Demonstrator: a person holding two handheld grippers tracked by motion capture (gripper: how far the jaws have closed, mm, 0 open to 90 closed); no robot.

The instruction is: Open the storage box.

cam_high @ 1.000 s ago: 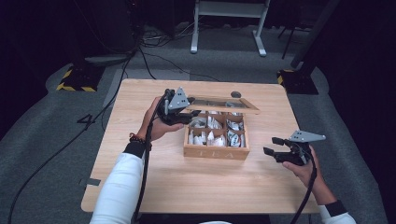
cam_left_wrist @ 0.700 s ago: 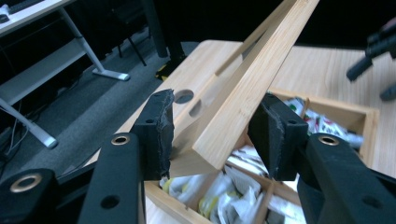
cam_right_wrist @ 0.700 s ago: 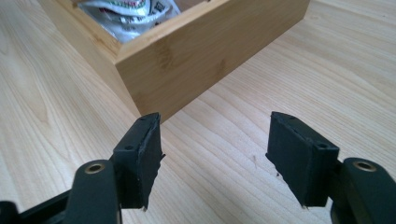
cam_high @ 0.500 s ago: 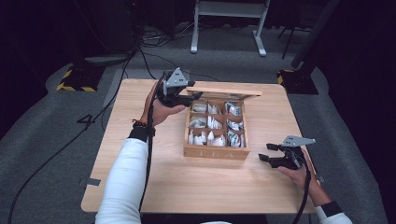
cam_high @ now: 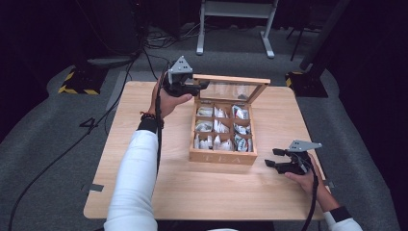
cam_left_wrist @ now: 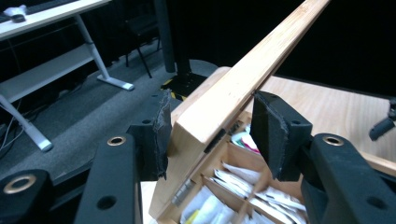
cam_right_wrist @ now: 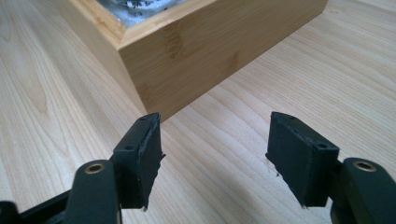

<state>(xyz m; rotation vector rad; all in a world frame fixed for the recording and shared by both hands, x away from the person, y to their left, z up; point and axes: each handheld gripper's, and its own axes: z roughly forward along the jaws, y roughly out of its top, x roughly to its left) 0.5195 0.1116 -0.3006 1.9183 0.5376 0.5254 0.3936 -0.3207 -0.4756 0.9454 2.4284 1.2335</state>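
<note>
Wooden box (cam_high: 222, 156) in the middle of the tabletop (cam_high: 202, 192), full of small white packets (cam_high: 216, 127) in little square rooms. Lid (cam_high: 231, 79) up, standing on the far side of the box, hinged there at the back. Long edge of the lid running side to side across the tabletop.

Left gripper (cam_high: 202, 86) up high at the left end of that top edge, reaching in from the left. Closed on the lid, wood between the two black pads (cam_left_wrist: 161, 135). Narrow gap, just opened a tiny bit, yet pads close on the lid (cam_left_wrist: 233, 88) on both sides.

Right gripper (cam_high: 272, 158) down low, just beside the front right corner of the box. Wide open and empty, holding nothing. Corner of the box (cam_right_wrist: 210, 51) straight ahead of it in the right gripper view, near but not touching.

Most likely step: opening the box. Lid looks almost all the way up. Next, probably: tip the lid a little more toward the far side, then let go. Left hand the nearer one for the lid. Right hand the nearer one for the front of the box, ready to steady it or to reach in from the front for a packet.
</note>
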